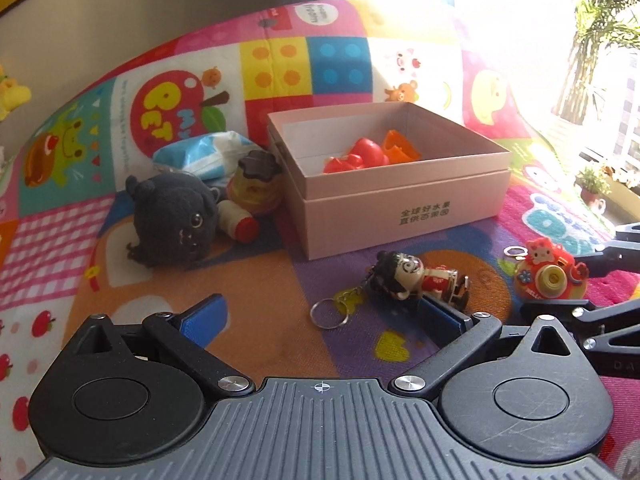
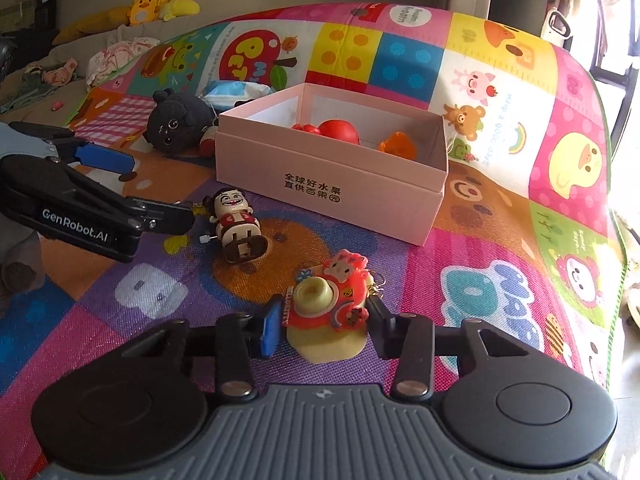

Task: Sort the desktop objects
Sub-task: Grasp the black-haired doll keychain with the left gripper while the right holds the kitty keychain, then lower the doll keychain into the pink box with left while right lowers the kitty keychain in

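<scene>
A pink open box stands on the colourful mat and holds red toys and an orange toy. A doll keychain lies in front of the box. My left gripper is open, its jaws wide, with the keychain just ahead of its right finger. My right gripper has its fingers on both sides of a red toy camera that rests on the mat; there is a small gap on each side.
A black plush, a small bottle, a round yellow toy and a blue tissue pack lie left of the box. Yellow plush toys sit on a sofa beyond the mat.
</scene>
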